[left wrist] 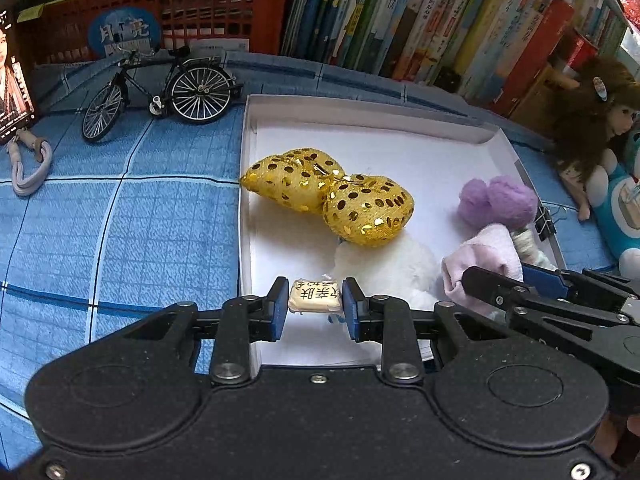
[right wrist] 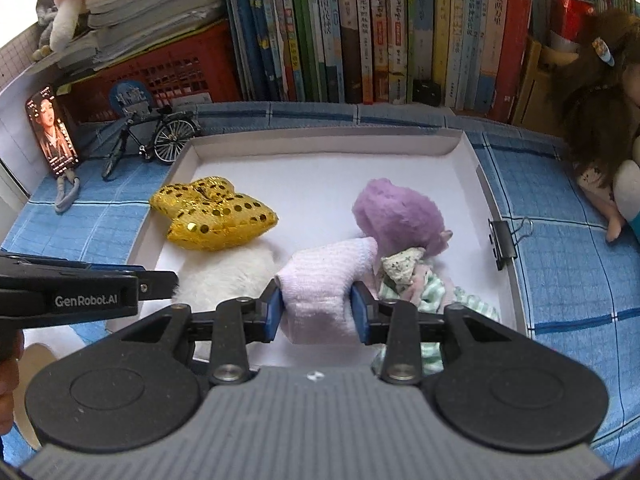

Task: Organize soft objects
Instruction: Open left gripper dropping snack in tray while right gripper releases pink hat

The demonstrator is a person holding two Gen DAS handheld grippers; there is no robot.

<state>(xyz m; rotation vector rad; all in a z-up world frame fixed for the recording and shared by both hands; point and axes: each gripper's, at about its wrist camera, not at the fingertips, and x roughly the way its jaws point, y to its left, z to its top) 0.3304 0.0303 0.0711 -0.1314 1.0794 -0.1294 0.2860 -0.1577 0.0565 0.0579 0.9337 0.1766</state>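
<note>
The left gripper (left wrist: pixel 315 303) pinches a small cream packet (left wrist: pixel 315 301) over the white tray (left wrist: pixel 372 110); the right gripper (right wrist: pixel 318 308), at three o'clock, clamps a pink sock (right wrist: pixel 326 280).

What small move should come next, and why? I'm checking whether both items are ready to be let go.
Probably open the right hand-held gripper fully and back it off. The pink sock between its pads already lies over the white tray, beside the purple plush. The left hand-held gripper is shut on a small labelled pouch above the tray floor, so it could release afterwards.
</note>
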